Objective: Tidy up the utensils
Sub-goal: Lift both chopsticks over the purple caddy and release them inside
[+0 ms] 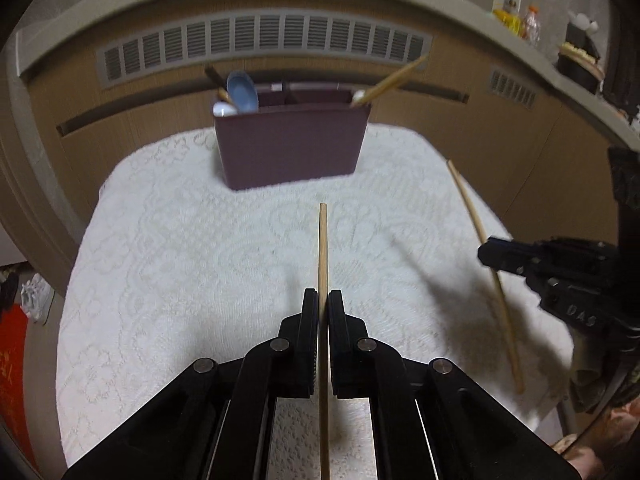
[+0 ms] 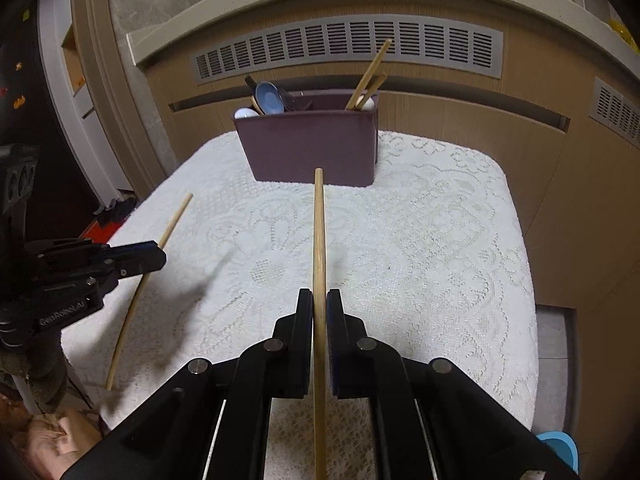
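- At the desk's far edge: maroon organizer (image 1: 290, 142) holding spoons, chopsticks.
- Left hand-held gripper (image 1: 323, 300) clamps chopstick (image 1: 323, 248); right hand-held gripper (image 2: 319, 300) clamps second chopstick (image 2: 319, 220).
- Labels: "DAS", "GenRobot.AI".

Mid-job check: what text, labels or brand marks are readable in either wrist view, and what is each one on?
"DAS": raised letters on the right gripper body, seen from the left wrist view.
"GenRobot.AI": light print on the left gripper body, seen from the right wrist view; last letters soft.
Gold marks on the red item at the left edge: too blurred to read.
Holder, chopsticks: no text.
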`<state>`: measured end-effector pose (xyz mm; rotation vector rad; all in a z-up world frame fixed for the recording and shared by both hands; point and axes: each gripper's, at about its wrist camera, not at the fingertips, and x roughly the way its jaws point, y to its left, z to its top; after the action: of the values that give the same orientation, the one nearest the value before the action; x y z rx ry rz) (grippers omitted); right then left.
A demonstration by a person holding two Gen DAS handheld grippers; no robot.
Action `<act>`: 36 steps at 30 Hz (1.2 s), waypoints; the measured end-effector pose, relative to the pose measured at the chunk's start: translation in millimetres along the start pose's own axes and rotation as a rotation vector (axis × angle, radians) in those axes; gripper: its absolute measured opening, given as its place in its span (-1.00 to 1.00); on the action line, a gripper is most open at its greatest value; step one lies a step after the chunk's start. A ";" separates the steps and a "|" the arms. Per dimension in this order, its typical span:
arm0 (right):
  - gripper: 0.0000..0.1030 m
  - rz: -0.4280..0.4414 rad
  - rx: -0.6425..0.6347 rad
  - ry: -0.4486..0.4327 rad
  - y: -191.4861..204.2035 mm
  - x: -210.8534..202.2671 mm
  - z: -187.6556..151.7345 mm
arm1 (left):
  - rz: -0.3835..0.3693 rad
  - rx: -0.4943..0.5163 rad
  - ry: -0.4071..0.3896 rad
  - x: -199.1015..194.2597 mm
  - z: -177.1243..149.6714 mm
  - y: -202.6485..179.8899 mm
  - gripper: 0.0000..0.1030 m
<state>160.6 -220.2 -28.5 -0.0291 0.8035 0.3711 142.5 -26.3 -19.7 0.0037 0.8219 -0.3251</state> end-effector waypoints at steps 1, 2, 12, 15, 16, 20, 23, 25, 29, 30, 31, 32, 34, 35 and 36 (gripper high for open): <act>-0.86 0.003 0.002 -0.012 1.2 -5.5 2.1 | -0.007 0.000 -0.030 -9.4 4.0 -2.1 -0.91; -0.86 0.008 0.003 -0.026 2.8 -11.5 4.5 | -0.014 0.002 -0.050 -15.6 8.2 -2.5 -0.91; -0.86 -0.005 -0.031 -0.270 27.7 -91.6 57.3 | -0.029 0.074 -0.336 -97.7 68.9 -21.2 -0.91; -0.86 -0.047 -0.071 -0.361 34.8 -116.2 90.0 | -0.012 0.091 -0.418 -112.3 98.7 -23.4 -0.91; -0.86 -0.067 -0.087 -0.399 37.8 -125.9 105.1 | -0.002 0.096 -0.450 -117.5 113.4 -23.9 -0.91; -0.86 -0.120 -0.135 -0.508 47.0 -150.4 159.5 | 0.018 0.100 -0.529 -127.3 157.5 -19.5 -0.91; -0.86 -0.143 -0.153 -0.556 51.0 -156.1 192.1 | 0.034 0.110 -0.576 -129.5 187.7 -14.0 -0.91; -0.86 -0.154 -0.160 -0.578 51.0 -155.7 209.2 | 0.040 0.114 -0.598 -128.9 200.8 -10.2 -0.91; -0.86 -0.166 -0.172 -0.596 52.8 -144.4 230.3 | 0.040 0.110 -0.621 -116.6 227.7 1.4 -0.91; -0.86 -0.163 -0.171 -0.594 52.9 -138.9 235.8 | 0.039 0.107 -0.619 -113.3 232.7 3.0 -0.91; -0.86 -0.158 -0.166 -0.589 51.7 -132.3 241.9 | 0.035 0.098 -0.614 -106.8 240.1 8.2 -0.91; -0.86 -0.156 -0.162 -0.584 50.6 -126.7 245.0 | 0.030 0.092 -0.609 -102.2 243.9 10.6 -0.91; -0.86 -0.153 -0.157 -0.569 48.4 -112.2 253.8 | 0.012 0.072 -0.592 -90.0 254.0 19.9 -0.91; -0.86 -0.152 -0.155 -0.564 47.8 -107.4 255.1 | 0.006 0.064 -0.588 -84.4 257.2 24.0 -0.91; -0.86 -0.151 -0.154 -0.557 47.3 -100.9 256.9 | 0.001 0.059 -0.584 -79.4 259.3 27.0 -0.91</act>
<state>260.0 -165.2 227.5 -0.1242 0.2196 0.2770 286.2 -11.4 211.4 -0.0343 0.2331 -0.3267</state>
